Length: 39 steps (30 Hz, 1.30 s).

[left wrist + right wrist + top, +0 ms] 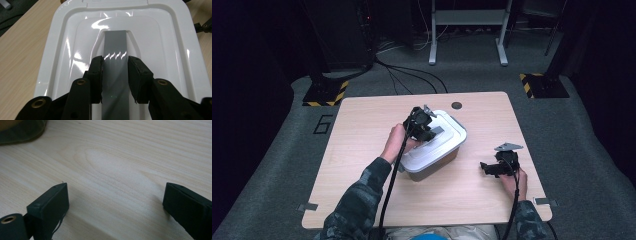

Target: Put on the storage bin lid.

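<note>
A: How do the left gripper (115, 62) fingers stand?

B: Clamped on the grey handle (115, 50), a flat strip down the middle of the white lid (62, 50). The lid is glossy, stepped and round-cornered.

A: And the container (434, 145)?

B: Mid-table (362, 150), lid on, its lower body darker (contents hidden).

A: The right gripper (492, 169)?

B: Right of the container, well apart, fingers wide open over bare wood. A dark shape at its view's top left corner is cut off; I cannot tell what it is.
</note>
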Each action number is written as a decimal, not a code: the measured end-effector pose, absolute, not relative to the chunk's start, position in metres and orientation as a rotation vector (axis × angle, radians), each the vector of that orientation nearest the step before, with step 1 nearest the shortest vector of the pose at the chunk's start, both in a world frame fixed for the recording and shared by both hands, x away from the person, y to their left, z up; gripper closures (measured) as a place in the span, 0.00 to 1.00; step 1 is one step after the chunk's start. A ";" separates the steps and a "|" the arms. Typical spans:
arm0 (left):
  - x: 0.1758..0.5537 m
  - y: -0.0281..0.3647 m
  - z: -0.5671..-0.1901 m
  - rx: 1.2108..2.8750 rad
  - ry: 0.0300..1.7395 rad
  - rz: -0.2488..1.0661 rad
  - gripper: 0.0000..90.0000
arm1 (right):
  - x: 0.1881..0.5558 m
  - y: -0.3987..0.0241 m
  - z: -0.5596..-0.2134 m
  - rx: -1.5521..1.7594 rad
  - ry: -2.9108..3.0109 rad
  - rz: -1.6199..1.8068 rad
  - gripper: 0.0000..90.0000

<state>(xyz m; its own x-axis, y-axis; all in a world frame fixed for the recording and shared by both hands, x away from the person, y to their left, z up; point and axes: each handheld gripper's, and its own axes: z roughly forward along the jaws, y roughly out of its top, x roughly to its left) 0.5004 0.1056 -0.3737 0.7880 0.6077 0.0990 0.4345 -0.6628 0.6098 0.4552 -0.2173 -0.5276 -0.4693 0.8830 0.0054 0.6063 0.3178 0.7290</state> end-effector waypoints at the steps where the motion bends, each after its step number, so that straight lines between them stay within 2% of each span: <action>1: 0.500 0.106 -0.374 2.396 0.778 0.398 0.70 | 0.455 -0.217 -0.528 1.322 2.192 0.955 0.07; 7: 0.499 0.115 -0.369 2.357 0.807 0.387 0.39 | 0.455 -0.217 -0.528 1.321 2.192 0.955 0.07; 10: 0.496 0.125 -0.364 2.322 0.824 0.395 0.28 | 0.455 -0.217 -0.528 1.320 2.192 0.953 0.07; 13: 0.492 0.135 -0.359 2.293 0.841 0.408 0.22 | 0.455 -0.217 -0.528 1.320 2.192 0.953 0.07; 17: 0.486 0.153 -0.353 2.269 0.861 0.427 0.17 | 0.455 -0.217 -0.528 1.321 2.192 0.953 0.07; 28: 0.471 0.200 -0.347 2.197 0.935 0.510 0.15 | 0.455 -0.217 -0.528 1.319 2.193 0.953 0.07; 39: 0.462 0.253 -0.365 2.151 1.054 0.547 0.13 | 0.455 -0.217 -0.528 1.320 2.191 0.952 0.07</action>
<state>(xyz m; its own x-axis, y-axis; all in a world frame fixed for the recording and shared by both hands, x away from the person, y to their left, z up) 0.4618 0.2528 -0.3649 0.5857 0.8071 0.0747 0.5254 -0.4482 0.7232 0.4552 -0.2170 -0.5278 -0.4680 0.8837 0.0016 0.6042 0.3187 0.7304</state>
